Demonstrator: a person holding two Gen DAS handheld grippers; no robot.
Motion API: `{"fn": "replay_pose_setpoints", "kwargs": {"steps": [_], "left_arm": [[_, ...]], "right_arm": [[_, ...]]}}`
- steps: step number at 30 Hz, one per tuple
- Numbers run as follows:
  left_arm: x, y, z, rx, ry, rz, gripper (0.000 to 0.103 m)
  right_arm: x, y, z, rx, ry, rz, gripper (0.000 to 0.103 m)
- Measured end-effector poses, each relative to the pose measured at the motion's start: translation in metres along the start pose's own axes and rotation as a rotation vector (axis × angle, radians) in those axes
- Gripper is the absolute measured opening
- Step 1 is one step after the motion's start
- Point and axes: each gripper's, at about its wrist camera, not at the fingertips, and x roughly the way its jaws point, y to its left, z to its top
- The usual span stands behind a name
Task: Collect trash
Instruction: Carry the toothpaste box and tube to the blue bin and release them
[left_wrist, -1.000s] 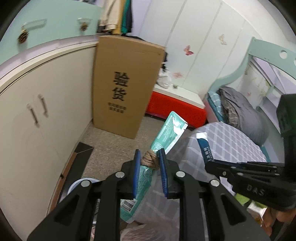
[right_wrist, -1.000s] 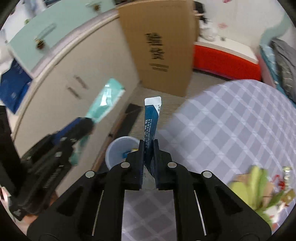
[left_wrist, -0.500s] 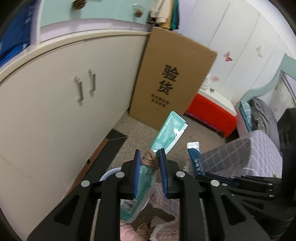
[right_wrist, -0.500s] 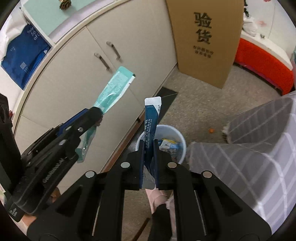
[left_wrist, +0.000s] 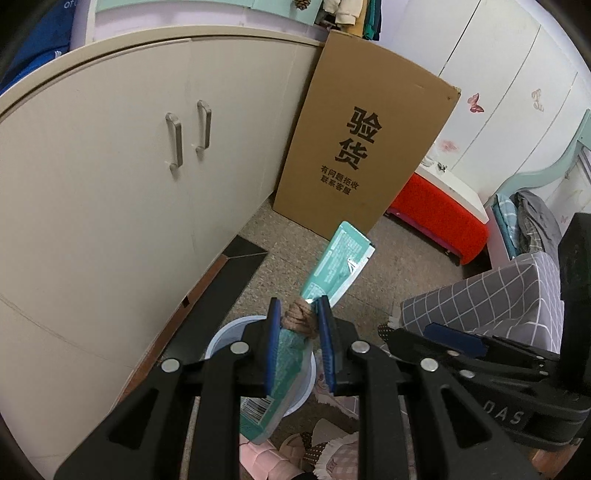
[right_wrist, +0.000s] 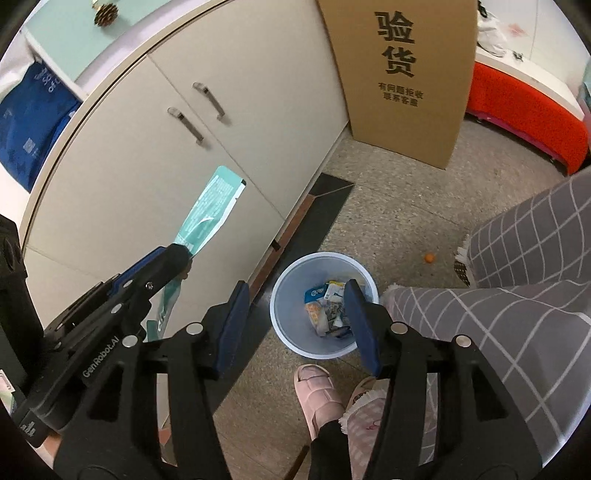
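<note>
Disposal is the step in hand, judging by both grippers hanging over the round pale-blue plastic waste bin (right_wrist: 324, 304) on the speckled floor, just beside the cream double-door cabinet (right_wrist: 207, 155). The bin sits directly below and between the fingers of the right gripper (right_wrist: 295, 325), and it already has a small heap of blue and white wrappers (right_wrist: 327, 306) at its bottom. Those right fingers are spread wide and carry nothing. The left gripper (left_wrist: 300, 345) is clamped narrow on a long teal plastic sachet (left_wrist: 334, 266) together with a small brown knotted lump (left_wrist: 301, 319), what it is I cannot tell; the sachet juts up past the fingertips and its lower end hangs beneath them, over the bin's near rim. The next move, I judge, calls for the left fingers to part squarely above the bin mouth so the long sachet falls inside, not across the rim
</note>
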Motion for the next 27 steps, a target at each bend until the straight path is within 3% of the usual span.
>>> {"fn": "replay_pose_setpoints", "kwargs": {"steps": [11,23,24,26,27], "left_arm": [[0.004,-0.016,0.001,0.024,0.006,-0.016,0.019],[0.006,-0.031,0.017,0.028,0.009,-0.017,0.023],[0.008,-0.032,0.018,0.027,0.020,-0.011,0.026],[0.010,-0.035,0.020,0.022,0.040,0.007,0.064],[0.008,-0.036,0.019,0.018,0.028,0.027,0.067]], "right_arm": [[-0.023,-0.007,0.002,0.026,-0.084,-0.015,0.053],[-0.060,-0.014,0.005,0.044,-0.233,-0.023,0.053],[-0.061,-0.015,0.004,0.044,-0.235,-0.023,0.053],[-0.064,-0.017,0.002,0.050,-0.238,-0.024,0.054],[-0.066,-0.018,0.001,0.052,-0.238,-0.023,0.054]]}}
